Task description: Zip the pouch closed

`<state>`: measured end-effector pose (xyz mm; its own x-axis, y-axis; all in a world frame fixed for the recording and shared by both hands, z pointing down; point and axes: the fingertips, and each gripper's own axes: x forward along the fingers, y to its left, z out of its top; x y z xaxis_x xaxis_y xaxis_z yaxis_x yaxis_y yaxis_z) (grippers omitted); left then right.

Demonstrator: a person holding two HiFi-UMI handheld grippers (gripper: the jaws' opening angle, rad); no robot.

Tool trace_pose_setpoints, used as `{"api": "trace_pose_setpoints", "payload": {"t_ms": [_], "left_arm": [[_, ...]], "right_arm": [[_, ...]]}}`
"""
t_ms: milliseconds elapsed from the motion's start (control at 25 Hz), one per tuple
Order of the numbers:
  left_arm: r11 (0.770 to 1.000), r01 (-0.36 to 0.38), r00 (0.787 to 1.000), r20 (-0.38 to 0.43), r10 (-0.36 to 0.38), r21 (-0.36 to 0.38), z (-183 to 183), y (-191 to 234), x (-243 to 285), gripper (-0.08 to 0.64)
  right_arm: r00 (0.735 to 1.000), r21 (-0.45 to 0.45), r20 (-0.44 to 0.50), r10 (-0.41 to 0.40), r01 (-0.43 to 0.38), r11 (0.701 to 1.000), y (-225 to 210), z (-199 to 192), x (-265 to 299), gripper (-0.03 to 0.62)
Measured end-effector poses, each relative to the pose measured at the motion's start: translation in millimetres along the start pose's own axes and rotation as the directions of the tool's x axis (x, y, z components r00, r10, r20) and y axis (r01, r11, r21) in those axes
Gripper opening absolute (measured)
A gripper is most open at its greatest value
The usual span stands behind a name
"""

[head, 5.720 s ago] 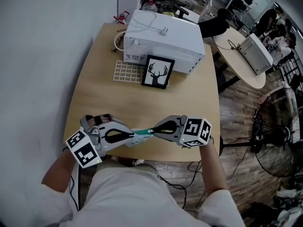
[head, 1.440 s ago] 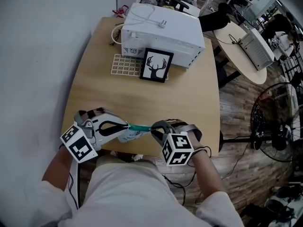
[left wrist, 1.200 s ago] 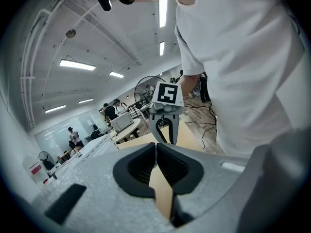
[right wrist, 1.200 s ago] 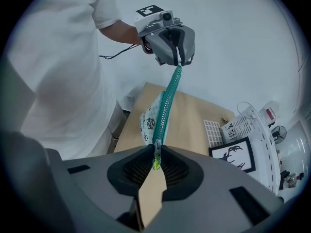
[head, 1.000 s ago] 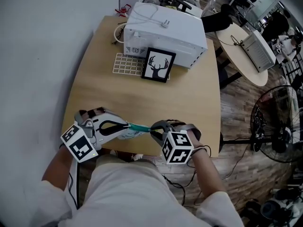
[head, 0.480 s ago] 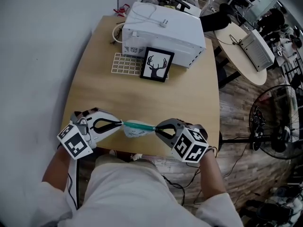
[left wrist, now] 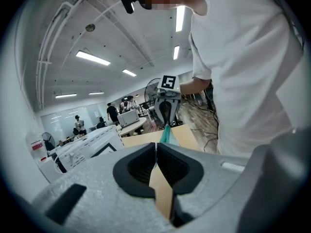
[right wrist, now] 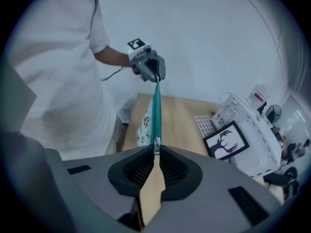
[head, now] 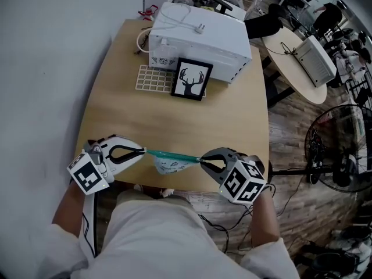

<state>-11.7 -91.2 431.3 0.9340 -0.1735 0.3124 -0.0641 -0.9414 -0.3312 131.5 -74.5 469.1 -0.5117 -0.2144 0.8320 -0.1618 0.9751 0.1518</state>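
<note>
Two grippers stretch the pouch (head: 171,165) in the air over the table's (head: 174,121) near edge. The left gripper (head: 144,151) pinches one end as an anchor and the right gripper (head: 201,161) pinches the zipper pull (right wrist: 156,142), so the teal zip is likely taut enough to slide. A deer picture (head: 192,79) and a white appliance (head: 197,39) stand toward the far edge.

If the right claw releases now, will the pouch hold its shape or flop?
Probably flop: the pouch sags below its taut teal zipper, so it looks soft and light. It would likely dangle from the left claw.
</note>
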Motion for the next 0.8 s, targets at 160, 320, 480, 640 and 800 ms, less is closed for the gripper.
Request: {"api": "trace_pose_setpoints", "payload": {"t_ms": [160,320,480,640,800], "left_arm": [[1.0,-0.011,1.0,-0.007,0.011,0.024,3.4,4.4,-0.6,0.025],[1.0,-0.015,1.0,-0.02,0.015,0.015,-1.2,7.9,2.7,0.025],[1.0,0.014,0.999,-0.049,-0.015,-0.021,-18.1,1.2,15.6,0.026],[0.997,0.003,1.0,-0.028,-0.005,-0.078,-24.4,2.6,20.7,0.028],[0.993,-0.037,0.999,0.002,0.037,-0.109,-17.4,12.1,18.2,0.028]], "right_arm": [[1.0,-0.001,-0.018,-0.005,0.005,1.0,-4.7,-3.7,5.3,0.035],[1.0,0.062,0.022,-0.013,0.012,0.998,-11.4,-7.2,11.9,0.037],[0.999,0.13,0.04,-0.01,0.005,0.992,-14.6,-21.0,29.0,0.038],[0.997,0.213,0.075,0.009,-0.025,0.977,-8.7,-29.5,42.1,0.04],[0.993,0.269,0.116,-0.034,0.001,0.963,-13.0,-26.2,41.0,0.04]]}}
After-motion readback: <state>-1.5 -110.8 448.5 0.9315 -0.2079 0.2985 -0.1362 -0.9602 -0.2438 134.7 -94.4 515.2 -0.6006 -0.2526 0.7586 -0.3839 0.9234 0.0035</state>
